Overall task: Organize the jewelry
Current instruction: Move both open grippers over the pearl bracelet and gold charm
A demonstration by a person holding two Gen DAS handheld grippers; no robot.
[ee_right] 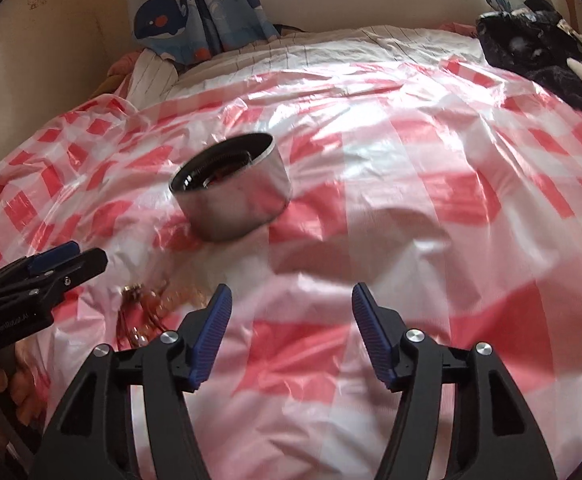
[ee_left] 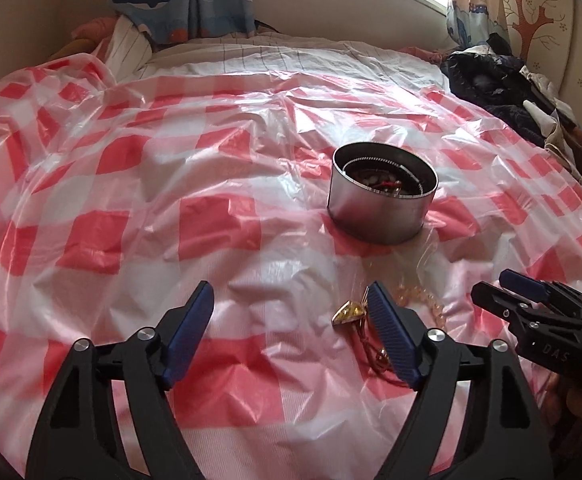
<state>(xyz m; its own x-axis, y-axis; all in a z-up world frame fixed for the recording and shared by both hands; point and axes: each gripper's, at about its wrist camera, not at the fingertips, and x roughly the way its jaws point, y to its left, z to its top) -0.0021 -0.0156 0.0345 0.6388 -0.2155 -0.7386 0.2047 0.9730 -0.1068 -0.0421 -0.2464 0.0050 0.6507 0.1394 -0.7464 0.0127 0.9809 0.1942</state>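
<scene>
**Loose pieces left beside the tin, both tools empty**

On the bed, a red-and-white checked plastic sheet [ee_left: 219, 216] spread over the covers. A round metal tin [ee_left: 383, 204] stands upright on it, open at the top, with some jewelry already lying in the bottom; beads and a red bit show, though the contents are too dark to sort out.

Left gripper [ee_left: 291, 312] hovers low over the sheet, fingers spread wide, nothing between them. Just inside its right finger lies a gold pendant [ee_left: 349, 312] with a thin cord trailing back under that finger. A strand of pale amber beads [ee_left: 423, 298] lies just beyond, between the pendant and the tin.

Right gripper [ee_right: 291, 312] also spread wide and empty, over bare sheet, well to the right of the loose pieces. From its view the same heap shows at the lower left, blurred.

Judgement: collecting is part done. Some pieces are in the tin, at least two wait outside it. The step in hand looks like an approach to the next pick, probably the pendant, since the left tool is nearest.

Next move calls for shifting the left tool right so the pendant sits between the fingers, then closing low. The sheet is slick and crinkled and may bunch into the grip; the cord may drag the beads along if tangled
</scene>
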